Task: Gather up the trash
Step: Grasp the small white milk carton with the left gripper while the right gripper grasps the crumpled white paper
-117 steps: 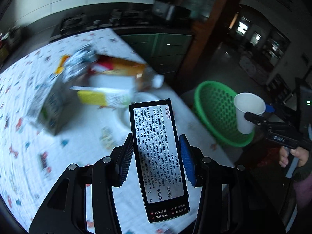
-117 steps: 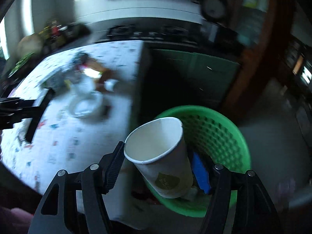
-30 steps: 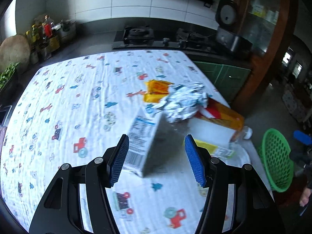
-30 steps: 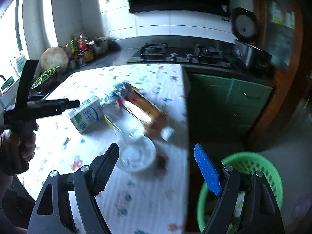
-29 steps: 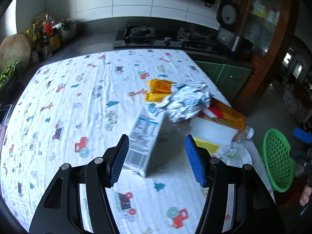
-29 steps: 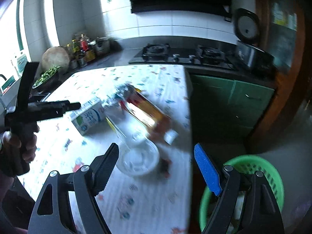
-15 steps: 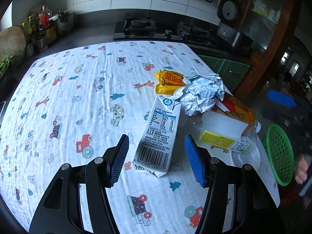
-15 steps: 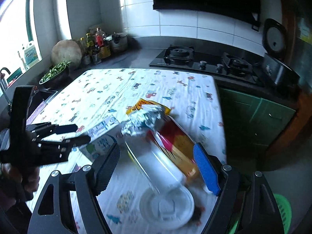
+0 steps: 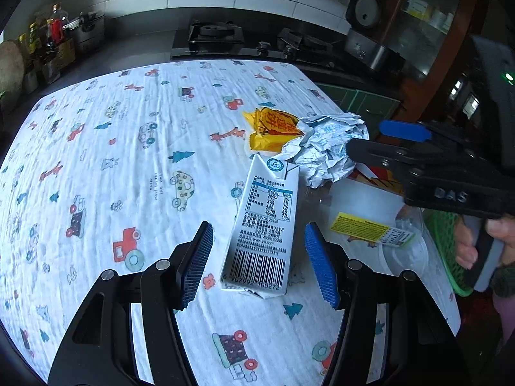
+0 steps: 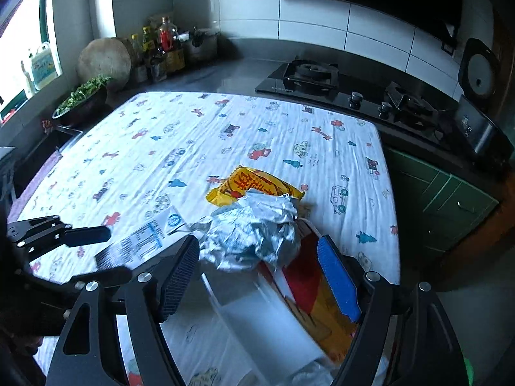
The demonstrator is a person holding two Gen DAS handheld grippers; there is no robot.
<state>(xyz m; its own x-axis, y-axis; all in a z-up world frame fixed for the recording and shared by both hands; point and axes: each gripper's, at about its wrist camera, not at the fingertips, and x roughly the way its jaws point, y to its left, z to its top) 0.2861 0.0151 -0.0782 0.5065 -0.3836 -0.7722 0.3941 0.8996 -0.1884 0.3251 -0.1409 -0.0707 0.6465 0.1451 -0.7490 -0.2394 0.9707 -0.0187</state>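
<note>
A white milk carton (image 9: 264, 225) lies flat on the printed tablecloth (image 9: 128, 160). My left gripper (image 9: 257, 262) hovers open just above its barcode end, one blue pad on either side, neither touching. The carton (image 10: 141, 244) and the left gripper (image 10: 99, 254) also show in the right wrist view. Crumpled silver foil (image 10: 251, 234) rests on a red-orange bottle (image 10: 309, 289), beside a yellow snack wrapper (image 10: 254, 186). My right gripper (image 10: 257, 278) is open right in front of the foil, holding nothing. In the left wrist view the right gripper (image 9: 383, 143) reaches in beside the foil (image 9: 325, 151).
A clear plastic package (image 9: 363, 212) with white and yellow labels lies by the table's right edge. A green mesh basket (image 9: 447, 247) stands on the floor beyond that edge. A hob (image 10: 309, 74) and a counter with bottles (image 10: 161, 48) lie behind the table.
The black box and the paper cup held earlier are gone from both grippers. The right gripper has swung from the basket side over to the foil. The left gripper has closed in on the carton.
</note>
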